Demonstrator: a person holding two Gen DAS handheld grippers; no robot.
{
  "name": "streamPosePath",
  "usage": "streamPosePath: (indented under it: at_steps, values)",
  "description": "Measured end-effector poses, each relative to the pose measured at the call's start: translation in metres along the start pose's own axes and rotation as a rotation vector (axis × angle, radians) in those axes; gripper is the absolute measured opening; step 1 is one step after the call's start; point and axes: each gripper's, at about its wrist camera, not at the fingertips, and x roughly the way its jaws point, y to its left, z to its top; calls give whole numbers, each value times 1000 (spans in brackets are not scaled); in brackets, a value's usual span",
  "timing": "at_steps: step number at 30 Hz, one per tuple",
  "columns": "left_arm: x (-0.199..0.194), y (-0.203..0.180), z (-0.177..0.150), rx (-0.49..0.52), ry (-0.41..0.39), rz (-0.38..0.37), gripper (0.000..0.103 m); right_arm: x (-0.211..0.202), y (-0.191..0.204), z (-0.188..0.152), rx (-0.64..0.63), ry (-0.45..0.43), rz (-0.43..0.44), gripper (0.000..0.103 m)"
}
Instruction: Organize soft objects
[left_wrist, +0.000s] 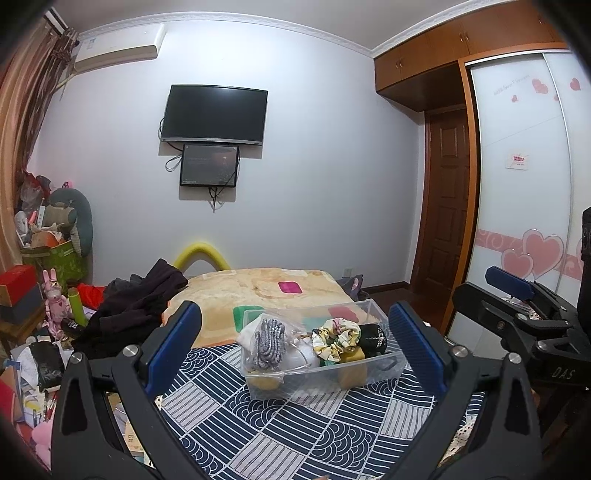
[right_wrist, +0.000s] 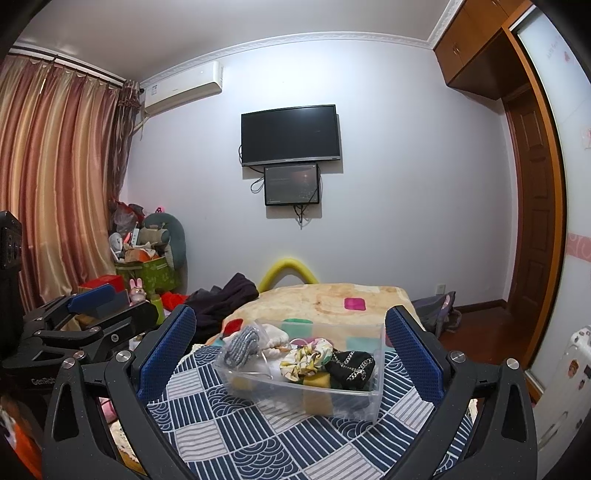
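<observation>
A clear plastic bin (left_wrist: 384, 363) (right_wrist: 373, 400) sits on the blue-and-white patterned cloth (left_wrist: 295, 424) (right_wrist: 258, 432). In it lie a grey knit item in a clear bag (left_wrist: 269, 341) (right_wrist: 240, 345), a yellow floral scrunchie (left_wrist: 338, 338) (right_wrist: 304, 358), a black soft item (left_wrist: 373, 338) (right_wrist: 351, 365) and yellow sponges (left_wrist: 352, 371) (right_wrist: 317, 380). My left gripper (left_wrist: 295, 336) is open and empty, held back from the bin. My right gripper (right_wrist: 290, 341) is open and empty, also short of the bin.
A patterned blanket (left_wrist: 258, 288) (right_wrist: 332, 299) covers the bed beyond the cloth. Dark clothes (left_wrist: 136, 302) (right_wrist: 225, 299) lie at its left. Clutter and a green box (left_wrist: 55, 258) (right_wrist: 155, 273) stand at the left wall. A wardrobe (left_wrist: 524, 184) is on the right.
</observation>
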Motion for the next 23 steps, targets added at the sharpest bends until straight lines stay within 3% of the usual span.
streamPosePath:
  at_steps: [23]
  values:
    - [2, 4, -1, -23, 12, -10, 103, 0, -1, -2, 9, 6, 3, 103]
